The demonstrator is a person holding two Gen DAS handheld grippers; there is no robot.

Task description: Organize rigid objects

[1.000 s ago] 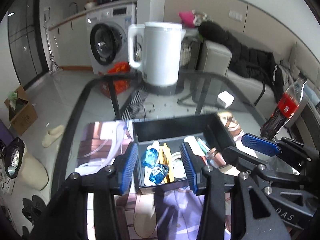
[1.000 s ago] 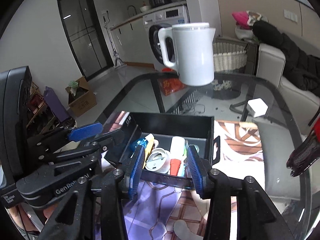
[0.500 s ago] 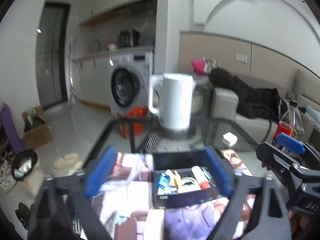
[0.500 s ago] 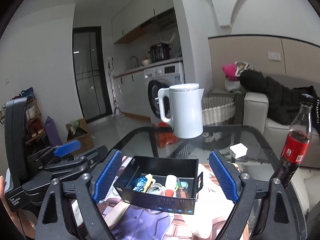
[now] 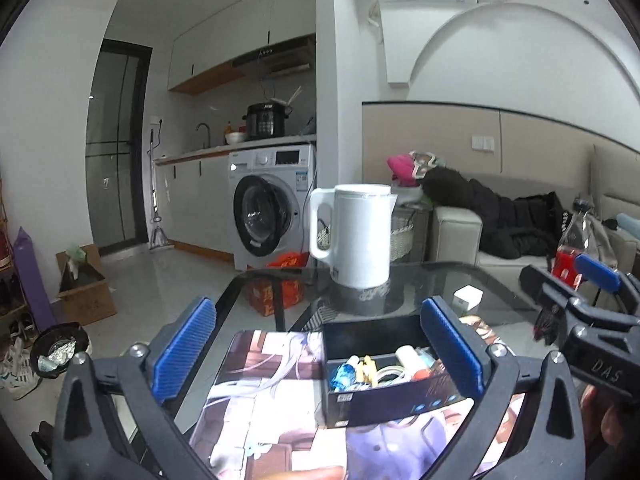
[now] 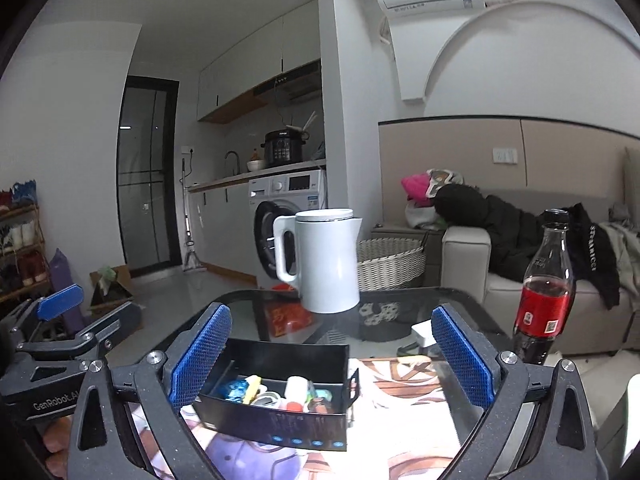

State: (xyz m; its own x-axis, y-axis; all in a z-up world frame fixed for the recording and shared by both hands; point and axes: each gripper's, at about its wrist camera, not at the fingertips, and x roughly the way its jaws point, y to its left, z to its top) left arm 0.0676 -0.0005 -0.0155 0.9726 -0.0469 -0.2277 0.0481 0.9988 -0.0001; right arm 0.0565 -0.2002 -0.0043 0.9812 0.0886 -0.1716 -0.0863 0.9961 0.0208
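A black open box (image 5: 400,404) (image 6: 276,424) sits on a printed mat (image 5: 272,400) on a glass table. It holds several small items: a blue wrapped piece (image 5: 345,374), a yellow piece (image 5: 368,366) and a white and red tube (image 6: 295,388). My left gripper (image 5: 320,356) is open and empty, raised above and behind the box. My right gripper (image 6: 330,356) is open and empty, also held back from the box. Each gripper shows at the edge of the other's view.
A white kettle (image 5: 356,236) (image 6: 324,260) stands on the glass table (image 6: 400,308) behind the box. A cola bottle (image 6: 544,292) stands at the table's right. A small white block (image 5: 468,298) lies near the kettle. Sofa, basket and washing machine lie beyond.
Both grippers opened wide, rose and pulled back from the box, and now look more level across the room. The box and its contents stayed in place.
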